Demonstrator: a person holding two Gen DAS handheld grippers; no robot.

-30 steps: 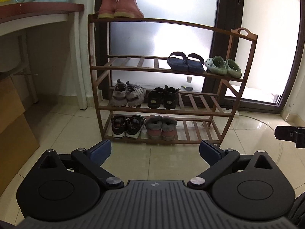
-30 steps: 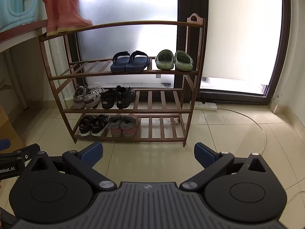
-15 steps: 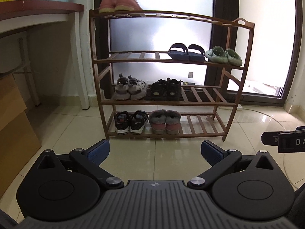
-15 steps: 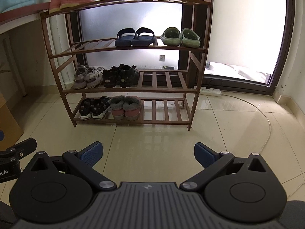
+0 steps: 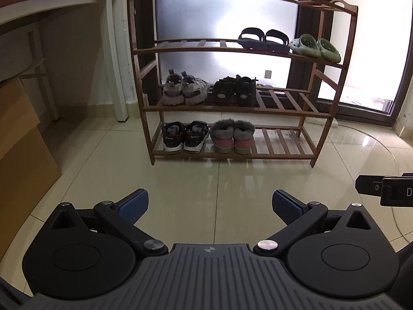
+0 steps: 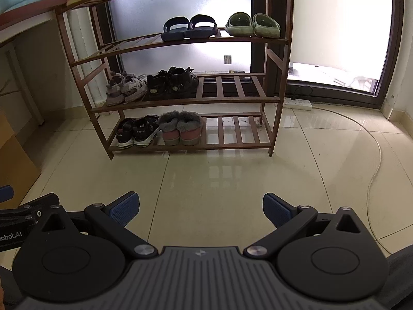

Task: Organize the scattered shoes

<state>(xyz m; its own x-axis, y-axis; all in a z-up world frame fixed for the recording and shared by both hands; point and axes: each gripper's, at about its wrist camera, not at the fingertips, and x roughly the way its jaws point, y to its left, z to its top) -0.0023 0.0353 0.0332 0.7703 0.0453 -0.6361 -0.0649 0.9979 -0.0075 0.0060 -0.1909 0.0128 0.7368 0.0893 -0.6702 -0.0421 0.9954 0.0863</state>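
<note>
shoes (image 5: 233, 136) sit paired on the rack (image 5: 271, 108), frame centre. left gripper (image 5: 210, 205) and right gripper (image 6: 201, 208), both bottom of frame, fingers spread, holding nothing.

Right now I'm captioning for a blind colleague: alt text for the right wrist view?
Open right hand-held gripper above glossy beige floor tiles, facing a brown slatted wooden shoe rack holding paired shoes.

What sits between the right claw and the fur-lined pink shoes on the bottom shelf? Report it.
Nothing visible does. Bare tiled floor lies between the open right claw and the fur-lined pink shoes, which sit on the shoe rack beside the black sneakers. The front of the shelf is open.
</note>
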